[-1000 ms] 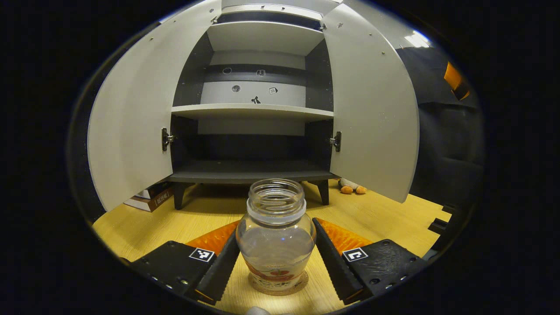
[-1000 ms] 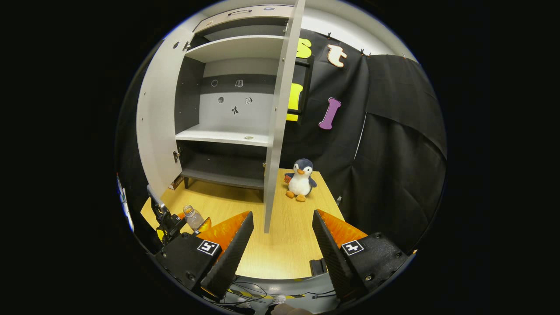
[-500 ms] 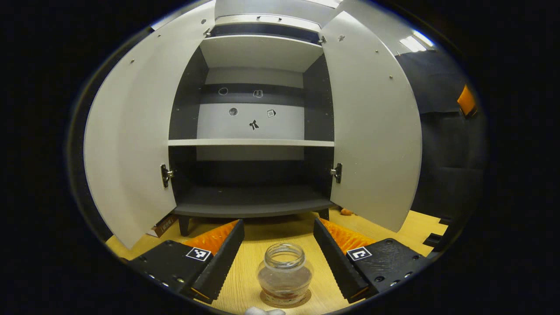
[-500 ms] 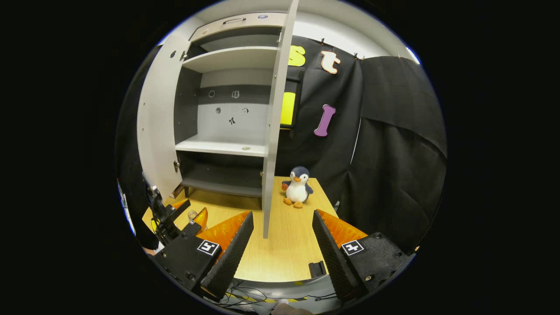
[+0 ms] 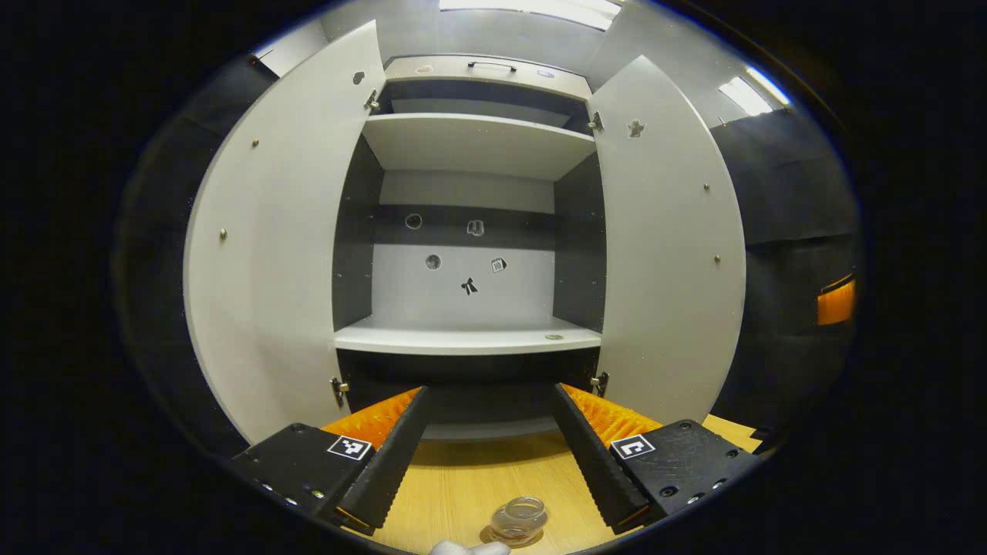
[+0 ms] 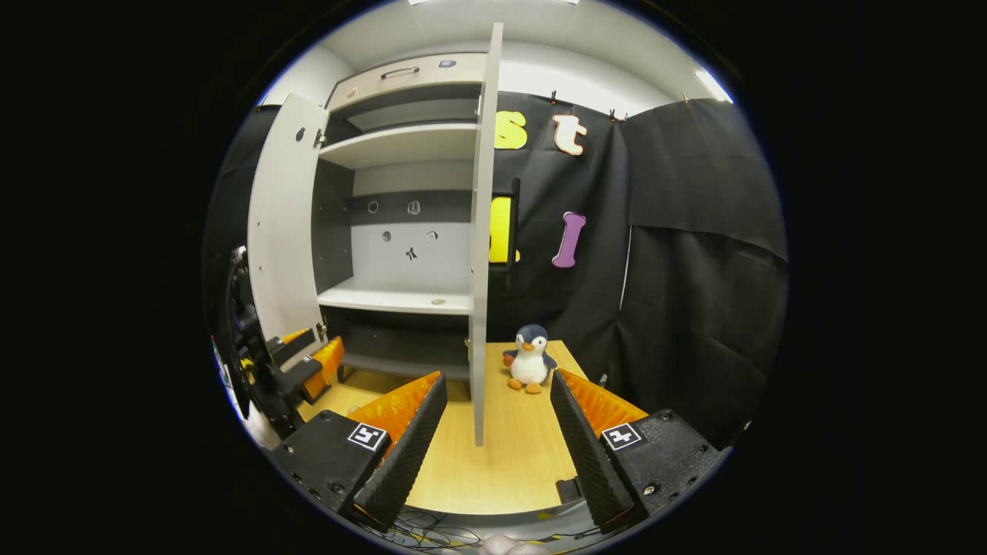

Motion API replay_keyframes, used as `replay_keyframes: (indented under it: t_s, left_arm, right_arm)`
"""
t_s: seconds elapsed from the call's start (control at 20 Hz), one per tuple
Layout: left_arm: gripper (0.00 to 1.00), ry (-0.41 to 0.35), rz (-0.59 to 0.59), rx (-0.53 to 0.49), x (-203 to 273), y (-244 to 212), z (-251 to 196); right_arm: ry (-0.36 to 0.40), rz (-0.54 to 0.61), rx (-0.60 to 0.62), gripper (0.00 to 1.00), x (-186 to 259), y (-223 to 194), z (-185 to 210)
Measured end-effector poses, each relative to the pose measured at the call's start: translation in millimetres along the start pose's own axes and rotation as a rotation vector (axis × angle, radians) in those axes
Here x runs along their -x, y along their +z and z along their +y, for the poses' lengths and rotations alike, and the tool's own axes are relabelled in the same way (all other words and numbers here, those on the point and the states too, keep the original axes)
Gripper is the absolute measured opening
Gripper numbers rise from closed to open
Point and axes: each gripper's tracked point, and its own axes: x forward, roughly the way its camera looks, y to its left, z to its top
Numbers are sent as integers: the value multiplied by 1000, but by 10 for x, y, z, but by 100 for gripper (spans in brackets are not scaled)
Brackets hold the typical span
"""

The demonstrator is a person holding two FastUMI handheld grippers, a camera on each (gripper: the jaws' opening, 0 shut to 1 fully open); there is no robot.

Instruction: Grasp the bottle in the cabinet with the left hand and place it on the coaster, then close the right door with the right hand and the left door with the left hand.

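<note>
Clear glass, the bottle [image 5: 520,518] stood on its coaster [image 5: 493,535] at the bottom centre of the left gripper view, released. You had lifted the left gripper [image 5: 489,455] away from it within the second; its jaws stood wide, empty. The right gripper [image 6: 497,443] gaped empty before the right door [image 6: 481,254]. Both doors remained open. No legible writing was found.

- My left gripper [image 5: 488,435] is spread wide, nothing between its fingers, raised and level.
- My right gripper [image 6: 497,432] is spread wide too, holding nothing.
- From the right gripper view, my left gripper [image 6: 304,362] sits off left of the jaws.
</note>
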Motion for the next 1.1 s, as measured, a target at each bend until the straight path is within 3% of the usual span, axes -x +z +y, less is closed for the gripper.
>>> replay_keyframes:
  t_s: [0.4,0.45,0.5,0.65,0.9,1.1]
  left_arm:
    - [96,125,-21,-3,606,676,649]
    - [99,139,-19,-15,708,703,715]
    - [95,150,-16,-30,820,719,776]
    - [95,186,11,-64,1138,674,902]
    - [95,226,19,-38,1422,710,968]
    - [95,237,20,-34,1462,751,949]
  right_arm:
    - [82,-79,-15,83,28,237,204]
    - [89,-87,-13,83,29,253,225]
    - [95,-94,-9,83,29,261,240]
    - [105,-89,-6,83,15,212,274]
    - [127,-79,-18,83,-26,183,334]
    - [94,-90,-12,83,-172,319,64]
